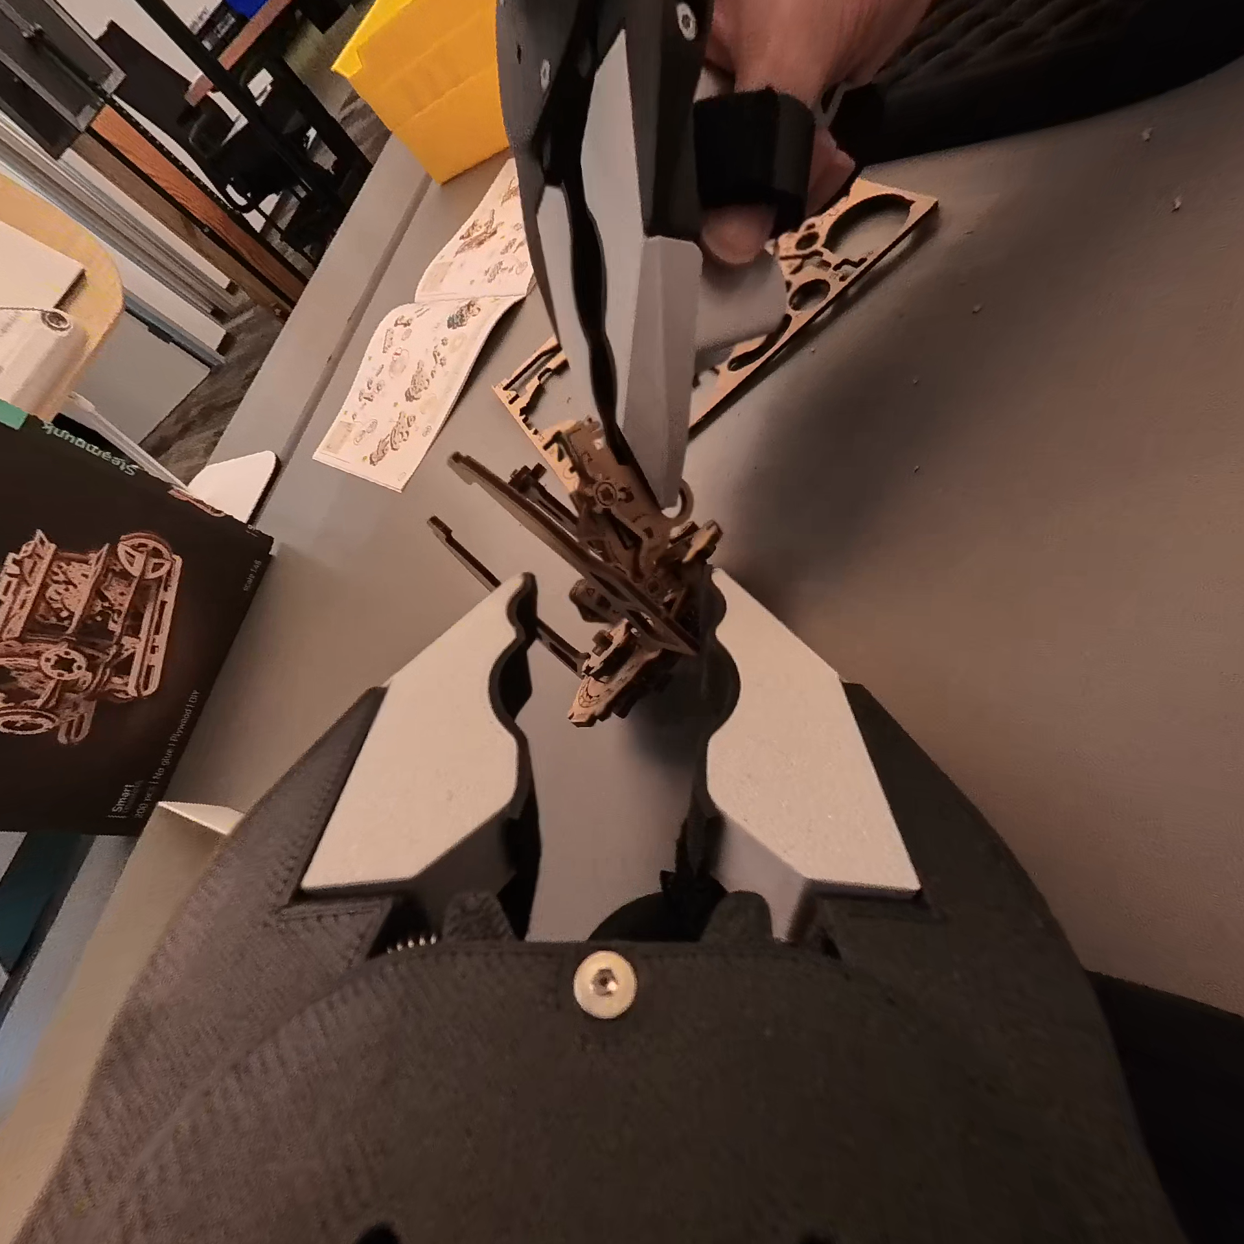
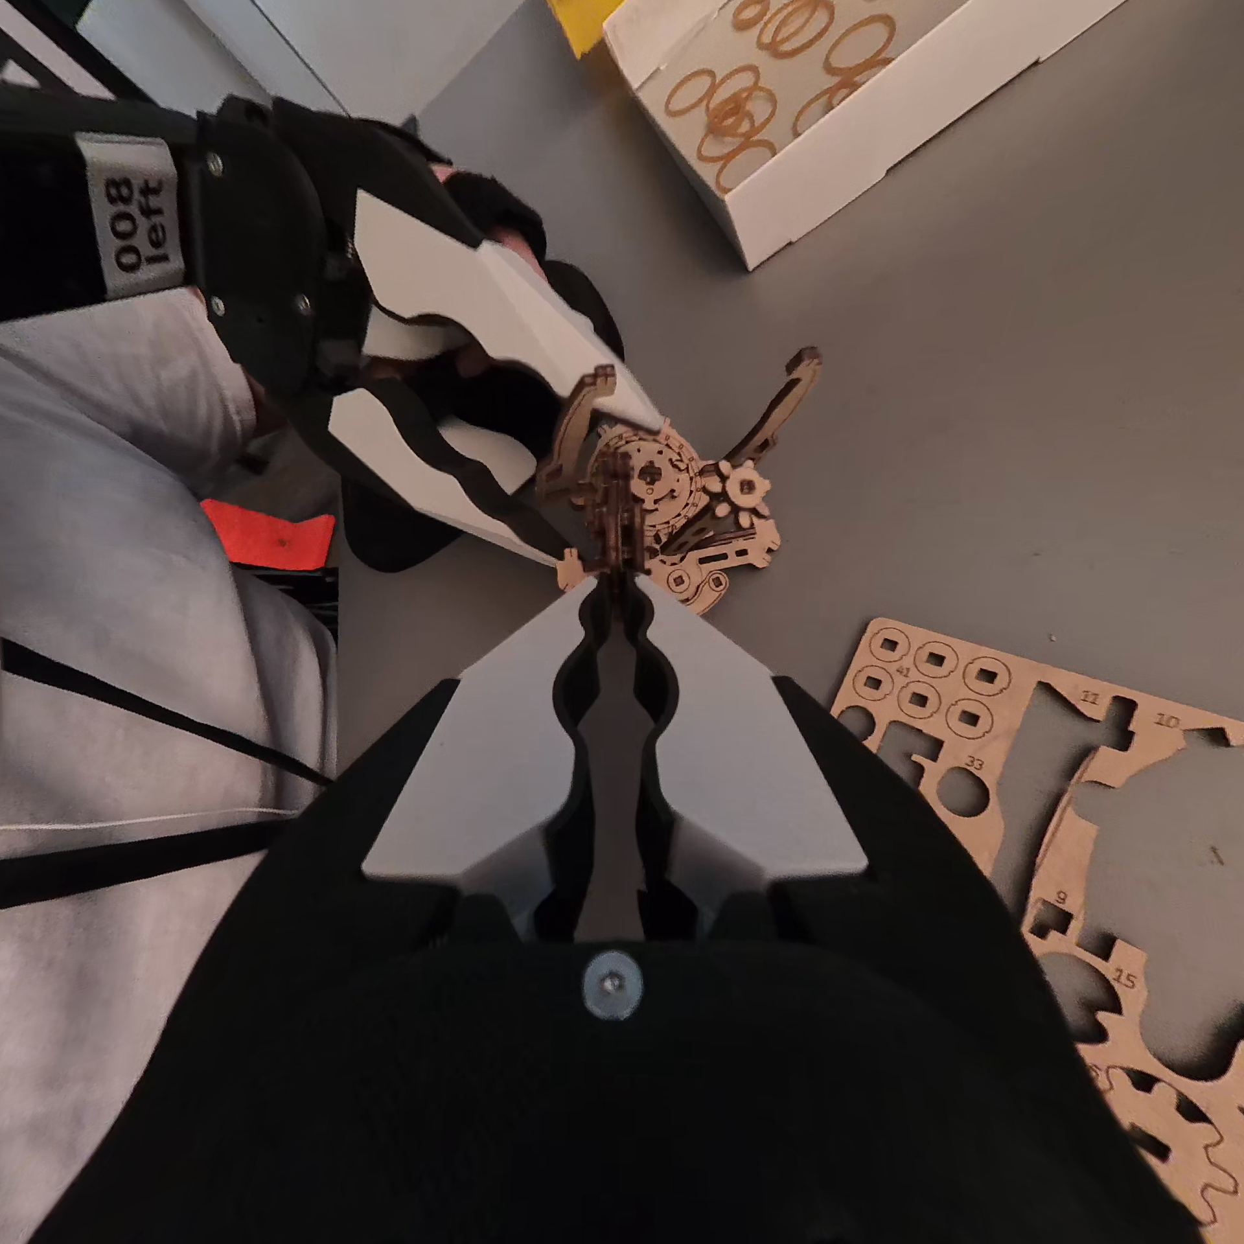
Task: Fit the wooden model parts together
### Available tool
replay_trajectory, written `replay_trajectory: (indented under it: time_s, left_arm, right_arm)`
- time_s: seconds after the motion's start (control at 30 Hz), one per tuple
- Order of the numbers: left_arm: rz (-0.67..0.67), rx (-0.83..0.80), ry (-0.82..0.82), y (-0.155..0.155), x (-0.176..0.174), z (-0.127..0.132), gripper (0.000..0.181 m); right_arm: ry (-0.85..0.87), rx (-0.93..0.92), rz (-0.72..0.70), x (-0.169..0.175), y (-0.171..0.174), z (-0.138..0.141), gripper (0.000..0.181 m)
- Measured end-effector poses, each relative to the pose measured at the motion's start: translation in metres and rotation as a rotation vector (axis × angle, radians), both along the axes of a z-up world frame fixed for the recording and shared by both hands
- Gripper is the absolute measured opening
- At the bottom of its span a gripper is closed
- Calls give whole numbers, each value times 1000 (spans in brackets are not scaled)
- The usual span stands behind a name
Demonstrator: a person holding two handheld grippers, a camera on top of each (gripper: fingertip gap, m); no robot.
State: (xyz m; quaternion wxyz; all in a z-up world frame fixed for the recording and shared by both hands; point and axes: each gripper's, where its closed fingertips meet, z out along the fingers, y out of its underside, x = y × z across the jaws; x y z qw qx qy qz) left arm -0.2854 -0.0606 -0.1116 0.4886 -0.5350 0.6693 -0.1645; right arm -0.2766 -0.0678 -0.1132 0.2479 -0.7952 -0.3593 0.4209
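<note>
Resting under everything is the grey table [image 2: 1010, 417], and all places here are given from the wooden model [image 2: 646, 498] you hold above its middle. Beyond the model and off to its left in your left wrist view sit the yellow bin [image 1: 431, 87], then the dark kit box [image 1: 101, 646] standing nearer you, then the open instruction booklet [image 1: 431, 350]. In your right wrist view, the white tray [image 2: 828, 128] of rubber bands lies beyond the model to its right, and the punched-out plywood sheet [image 2: 1050, 848] lies on the near side, also right. Your left gripper [image 1: 623, 616] stands fairly wide apart around the model, which leans against its right finger; you cannot tell from these views whether it truly grips. Your right gripper [image 2: 614, 582] is nearly closed, its tips pinching the upright stack of thin plates at the model's near edge.
</note>
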Motion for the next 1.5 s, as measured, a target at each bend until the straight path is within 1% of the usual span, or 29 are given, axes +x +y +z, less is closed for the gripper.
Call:
replay_trajectory:
  time_s: [0.23, 0.37, 0.43, 0.53, 0.6, 0.67, 0.73, 0.83, 0.9, 1.07, 1.27, 1.43, 1.5]
  left_arm:
    - [4, -9, 21, 1, 0, -5, 46]
    - [3, -13, 26, 1, 0, -7, 42]
    - [1, -12, 25, 1, 0, -7, 37]
    - [4, -11, 25, 3, 0, -6, 37]
    - [6, -6, 28, 3, 0, -6, 35]
    - [9, 1, 29, 4, 1, -6, 28]
    - [14, 9, 23, 5, 1, -4, 21]
    - [12, 15, 23, 5, 2, -1, 16]
    - [15, 38, 24, 6, 3, 1, 5]
    - [6, 141, 60, 9, 10, 9, 2]
    - [-13, 161, 100, 12, 21, 15, 1]
    - [-25, 301, 169, 9, 31, 15, 0]
    - [-23, 320, 175, 9, 34, 16, 0]
  right_arm:
    - [-44, 16, 36, 0, 0, 1, 1]
    - [-70, -2, 41, 2, 2, -1, 1]
    - [-89, -12, 44, 3, 2, -1, 1]
    - [-84, -30, 43, 5, 0, 0, 1]
    - [-55, -54, 23, 6, 0, 1, 1]
    - [-25, -73, -10, 9, 2, 0, 1]
    - [35, -103, -58, 11, 3, 2, 1]
    - [136, -169, -129, 12, 1, 2, 0]
    - [173, -178, -170, 13, 0, 2, 1]
    - [178, -141, -256, 19, 1, 5, 1]
    - [312, -232, -351, 25, 1, 9, 1]
    - [332, -213, -398, 31, -2, 7, 1]
    - [338, -193, -416, 34, -1, 8, 1]
